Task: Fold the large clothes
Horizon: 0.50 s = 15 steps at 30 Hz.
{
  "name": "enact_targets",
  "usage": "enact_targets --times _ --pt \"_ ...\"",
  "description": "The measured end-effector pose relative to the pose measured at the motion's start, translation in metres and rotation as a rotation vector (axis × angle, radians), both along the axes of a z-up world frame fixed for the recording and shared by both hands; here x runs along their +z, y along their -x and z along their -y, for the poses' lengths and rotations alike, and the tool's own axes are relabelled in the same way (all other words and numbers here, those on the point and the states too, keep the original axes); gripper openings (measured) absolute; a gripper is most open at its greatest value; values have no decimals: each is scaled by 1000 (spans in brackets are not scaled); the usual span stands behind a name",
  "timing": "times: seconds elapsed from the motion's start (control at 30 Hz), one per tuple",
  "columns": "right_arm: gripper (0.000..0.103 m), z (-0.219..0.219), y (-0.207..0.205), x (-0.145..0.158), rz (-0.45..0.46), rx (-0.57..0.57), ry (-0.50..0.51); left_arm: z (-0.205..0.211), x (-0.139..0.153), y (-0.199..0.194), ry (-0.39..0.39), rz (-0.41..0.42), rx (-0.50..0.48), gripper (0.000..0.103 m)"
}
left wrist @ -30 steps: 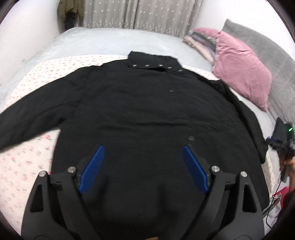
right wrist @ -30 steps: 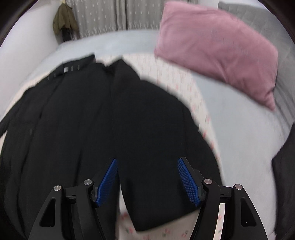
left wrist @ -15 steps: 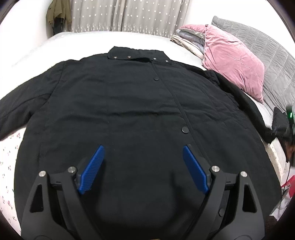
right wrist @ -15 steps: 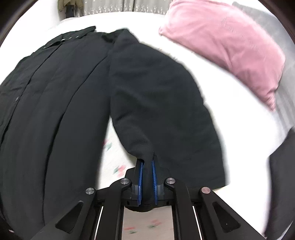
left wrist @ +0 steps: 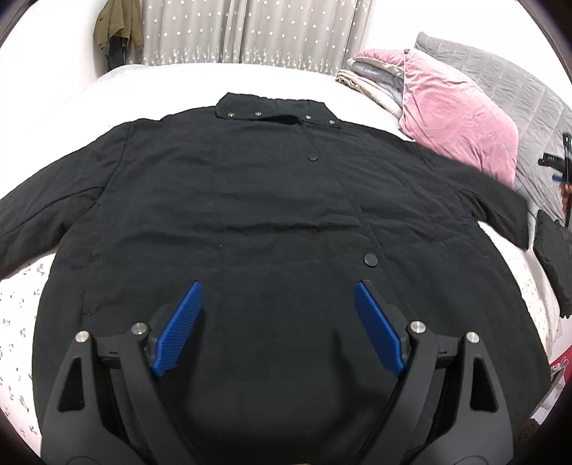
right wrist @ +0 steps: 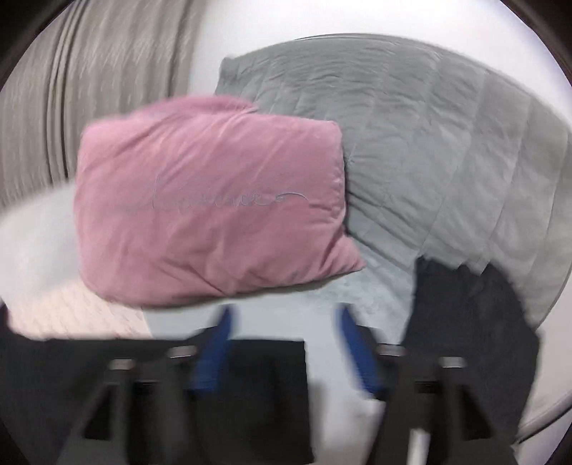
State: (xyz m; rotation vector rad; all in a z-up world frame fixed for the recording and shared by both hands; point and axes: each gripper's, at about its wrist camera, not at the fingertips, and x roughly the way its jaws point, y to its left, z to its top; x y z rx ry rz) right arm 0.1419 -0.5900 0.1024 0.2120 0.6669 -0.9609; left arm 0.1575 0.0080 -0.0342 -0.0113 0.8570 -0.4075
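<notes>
Black coat (left wrist: pixel 250 221), the big thing to fold, lies flat on the bed (left wrist: pixel 200 82) with its front up. It takes up most of the bed. Its collar (left wrist: pixel 275 109) points to the far side, and the collar has small shiny snaps. One sleeve (left wrist: pixel 46 204) goes out to the left. The other sleeve (left wrist: pixel 489 204) goes out to the right, and its end lies near the pink pillow (left wrist: pixel 454 118).

Under the coat is a white sheet with little red cherries (left wrist: pixel 18 322). A gray quilt (left wrist: pixel 518 89) leans behind the pink pillow. Some folded cloths (left wrist: pixel 371 78) sit just beside the pillow on its far side. Gray curtains with stars (left wrist: pixel 250 32) hang at the back. A green jacket (left wrist: pixel 118 28) hangs in the corner. Another dark cloth (left wrist: pixel 554 261) lies at the right edge of the bed.

The left gripper (left wrist: pixel 277 322) hangs over the low part of the coat. Its blue pads (left wrist: pixel 177 329) are wide apart and hold nothing.

The right gripper (right wrist: pixel 286 343) is blurry in its own view. It faces the pink pillow and the gray quilt. Its jaws have just been opening, and now they stand apart. A dark bit of the coat shows low between them, but the pads do not press on it.
</notes>
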Motion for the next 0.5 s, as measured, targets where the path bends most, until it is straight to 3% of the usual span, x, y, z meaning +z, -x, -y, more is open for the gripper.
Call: enact_targets --times 0.07,0.17,0.33,0.43,0.47,0.5 --pt "80 6 9 -14 31 35 -73 -2 1 -1 23 -12 -5 87" --pt "80 14 23 -47 0 35 -176 -2 -1 -1 42 -33 -10 87" --pt "80 28 68 -125 69 -79 -422 2 -6 -2 16 -25 -5 87" --pt "79 31 78 -172 53 -186 -528 4 -14 -4 11 -29 8 87" --pt "76 31 79 -182 52 -203 -547 5 -17 -5 9 -33 9 87" --pt "57 29 79 -187 58 -208 -519 7 -20 -6 5 -38 10 87"
